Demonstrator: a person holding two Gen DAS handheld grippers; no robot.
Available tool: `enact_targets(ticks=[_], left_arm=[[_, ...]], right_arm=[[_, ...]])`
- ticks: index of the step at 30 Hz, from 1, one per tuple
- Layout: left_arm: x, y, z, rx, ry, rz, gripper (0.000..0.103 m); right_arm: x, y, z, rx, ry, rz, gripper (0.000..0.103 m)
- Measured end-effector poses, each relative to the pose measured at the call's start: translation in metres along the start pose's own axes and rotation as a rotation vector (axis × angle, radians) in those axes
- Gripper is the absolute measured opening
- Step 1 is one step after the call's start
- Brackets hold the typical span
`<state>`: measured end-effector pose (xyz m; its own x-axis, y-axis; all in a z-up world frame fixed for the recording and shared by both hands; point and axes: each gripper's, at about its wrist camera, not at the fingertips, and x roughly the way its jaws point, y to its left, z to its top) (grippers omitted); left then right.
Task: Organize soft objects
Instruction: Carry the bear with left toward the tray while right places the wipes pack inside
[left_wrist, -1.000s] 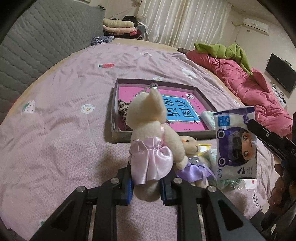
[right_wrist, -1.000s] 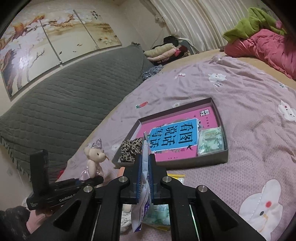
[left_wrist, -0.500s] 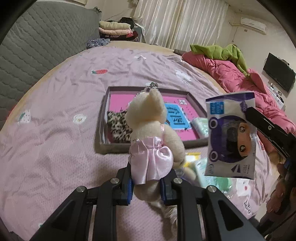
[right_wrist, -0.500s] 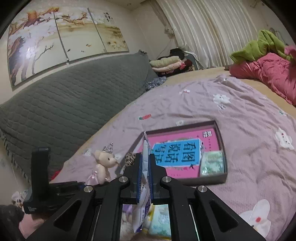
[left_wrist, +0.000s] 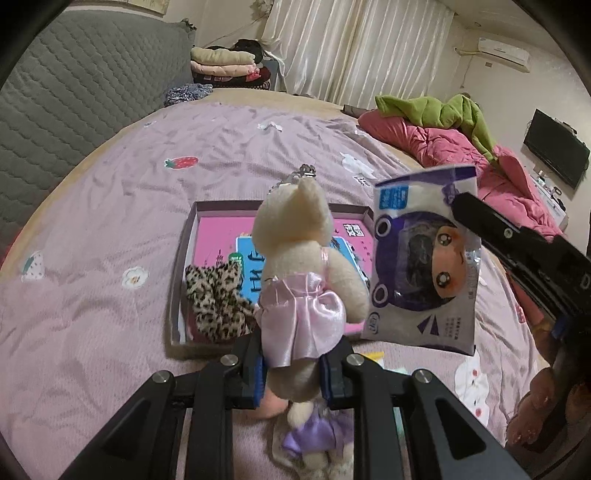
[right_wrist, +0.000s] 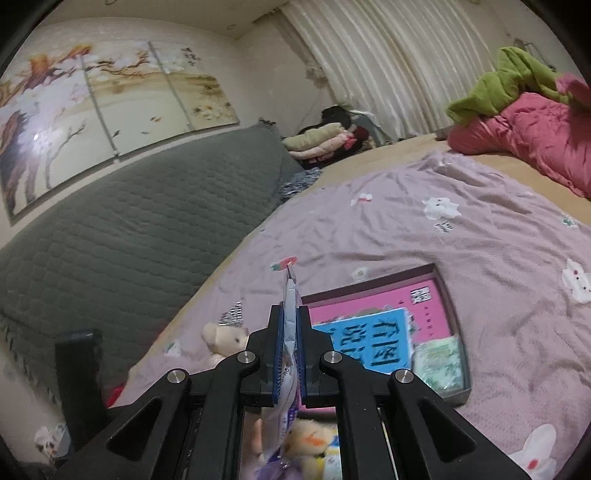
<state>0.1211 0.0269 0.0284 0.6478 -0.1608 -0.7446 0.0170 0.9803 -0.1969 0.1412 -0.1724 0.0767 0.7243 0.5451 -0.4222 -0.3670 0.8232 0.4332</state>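
My left gripper (left_wrist: 291, 363) is shut on a cream teddy bear in a pink satin dress (left_wrist: 301, 284), held upright above the bed; the bear also shows in the right wrist view (right_wrist: 225, 338). My right gripper (right_wrist: 290, 350) is shut on a purple and white cartoon packet (right_wrist: 290, 325), seen edge-on there and face-on in the left wrist view (left_wrist: 424, 258). Both hang in front of a shallow grey box (left_wrist: 181, 280) with a pink and blue book (right_wrist: 373, 336), a leopard-print cloth (left_wrist: 216, 295) and a green tissue pack (right_wrist: 439, 363) inside.
A second bear in a purple dress (left_wrist: 317, 439) and more packets (right_wrist: 330, 461) lie on the pink bedspread (left_wrist: 110, 206) below the grippers. A red quilt (left_wrist: 454, 147), folded clothes (left_wrist: 225, 64) and a grey padded headboard (right_wrist: 122, 236) border the bed.
Both grippers have risen with their loads, the bear and the packet, and the box now sits lower and farther below them. The packet has moved closer beside the bear.
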Motion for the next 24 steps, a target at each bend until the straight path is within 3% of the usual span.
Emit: enact_targets(ticks=[7,24], left_arm=[[0.027,-0.004,0.015,0.009,0.027,0.015,0.023],[0.078,0.000,0.021,0.019,0.102,0.048,0.023]], right_arm=[[0.019,-0.019,0.005,0.056,-0.012,0.025,0.007],[0.070,-0.051,-0.021,0.063,0.097,0.037,0.007]])
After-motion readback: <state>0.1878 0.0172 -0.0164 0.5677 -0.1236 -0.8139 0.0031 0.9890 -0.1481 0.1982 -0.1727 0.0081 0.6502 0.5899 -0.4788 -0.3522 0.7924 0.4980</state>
